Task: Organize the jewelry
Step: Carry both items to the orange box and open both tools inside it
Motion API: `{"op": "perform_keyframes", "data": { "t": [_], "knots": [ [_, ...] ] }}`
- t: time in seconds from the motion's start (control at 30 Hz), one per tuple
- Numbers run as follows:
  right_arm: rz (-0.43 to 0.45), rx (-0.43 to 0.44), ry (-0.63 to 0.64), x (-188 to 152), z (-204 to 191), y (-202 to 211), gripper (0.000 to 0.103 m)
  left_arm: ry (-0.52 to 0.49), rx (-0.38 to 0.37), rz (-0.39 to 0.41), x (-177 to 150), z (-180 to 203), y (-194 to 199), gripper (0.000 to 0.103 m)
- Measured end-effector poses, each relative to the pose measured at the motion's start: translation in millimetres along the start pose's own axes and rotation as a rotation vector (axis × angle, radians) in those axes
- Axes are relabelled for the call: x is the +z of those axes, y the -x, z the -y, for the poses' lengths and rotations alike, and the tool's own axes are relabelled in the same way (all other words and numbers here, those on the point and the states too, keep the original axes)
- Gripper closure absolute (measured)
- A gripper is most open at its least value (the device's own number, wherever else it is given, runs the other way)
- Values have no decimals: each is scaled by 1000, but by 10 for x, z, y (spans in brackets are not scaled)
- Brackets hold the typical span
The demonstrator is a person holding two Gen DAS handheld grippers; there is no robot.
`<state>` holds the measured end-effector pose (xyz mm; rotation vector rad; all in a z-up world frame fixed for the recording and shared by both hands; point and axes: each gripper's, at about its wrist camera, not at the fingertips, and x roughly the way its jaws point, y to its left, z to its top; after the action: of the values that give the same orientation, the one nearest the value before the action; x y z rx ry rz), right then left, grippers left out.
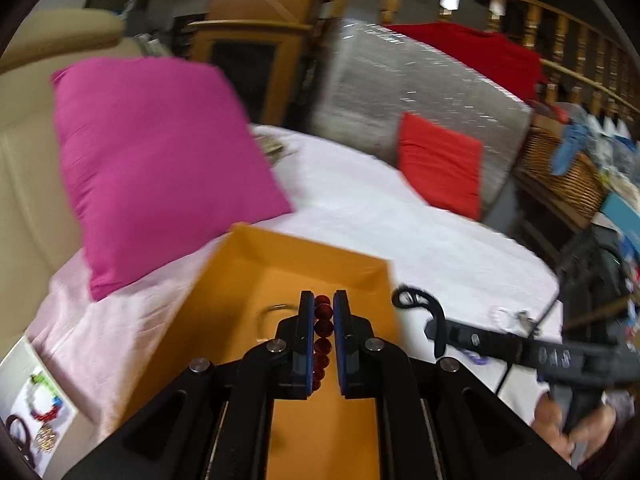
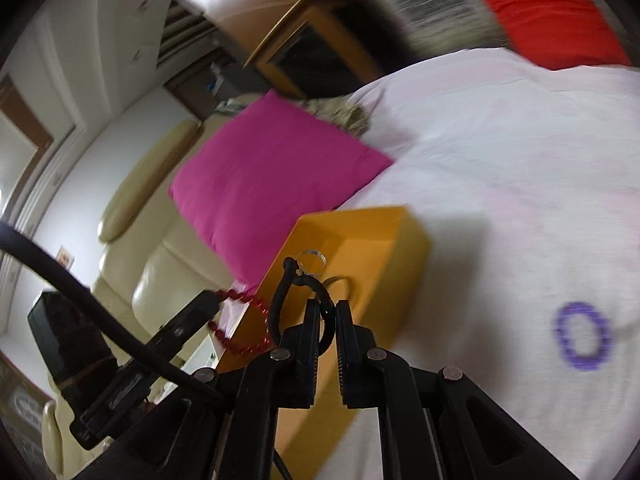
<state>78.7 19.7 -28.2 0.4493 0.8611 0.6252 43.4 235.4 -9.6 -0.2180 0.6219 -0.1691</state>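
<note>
the left gripper (image 1: 323,320) has its blue-padded jaws closed on a strand of dark red round beads (image 1: 322,334), which runs straight up the gap between the pads, its long axis in line with the fingers; in the right wrist view the rest of that strand hangs as a loop (image 2: 244,326) beside the box's outer wall, at about 9 o'clock from the right tool; the right gripper (image 2: 328,320) is pinched shut on a thin black cord loop (image 2: 280,300) that carries a small clear ring (image 2: 311,262) at its far end, the cord arching up toward 11 o'clock from the fingertips.

the relation that matters is tool over box: the open orange cardboard box (image 1: 288,264) lies directly ahead of and beneath the left fingertips, toward 12 o'clock, with its floor under the beads; from the right tool the same box (image 2: 376,240) sits at 12 to 1 o'clock, the ring hanging just over its interior; a thin metal ring (image 1: 276,308) already seems to lie on the box floor, though blur makes it uncertain.

outward, on the white bedsheet (image 2: 500,160), a purple beaded bracelet (image 2: 582,336) lies well apart at 3 o'clock from the right tool, nearer that hand than the left; a magenta square cushion (image 1: 160,160) leans at 10 o'clock beyond the box; both loads look ready to be lowered in.
</note>
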Motion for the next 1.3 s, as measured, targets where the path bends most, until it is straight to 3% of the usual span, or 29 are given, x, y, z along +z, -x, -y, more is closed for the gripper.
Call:
{"op": "perform_keyframes", "data": {
  "t": [0.17, 0.4, 0.53, 0.7, 0.87, 1.07, 1.3],
  "knots": [
    [-72, -28, 76, -130, -247, -428, 94, 39, 53, -64, -48, -216, -180, 94],
    [-107, -134, 173, -229, -350, -679, 91, 57, 156, -204, -162, -349, -561, 94],
    [-141, -119, 161, -206, -300, -709, 89, 57, 209, -196, -182, -384, -519, 93],
    [-64, -117, 110, -100, -117, -397, 88, 39, 245, -124, -132, -241, -396, 84],
    [-4, -170, 41, -24, 200, 7, 88, -33, 200, -72, -64, 197, -381, 83],
    [22, -243, -25, -46, 619, 499, 88, -185, 111, -30, -107, 988, -377, 65],
    [120, -325, -116, -48, 1232, 1407, 88, -287, -2, -59, -265, 1770, -535, 54]
  ]
}}
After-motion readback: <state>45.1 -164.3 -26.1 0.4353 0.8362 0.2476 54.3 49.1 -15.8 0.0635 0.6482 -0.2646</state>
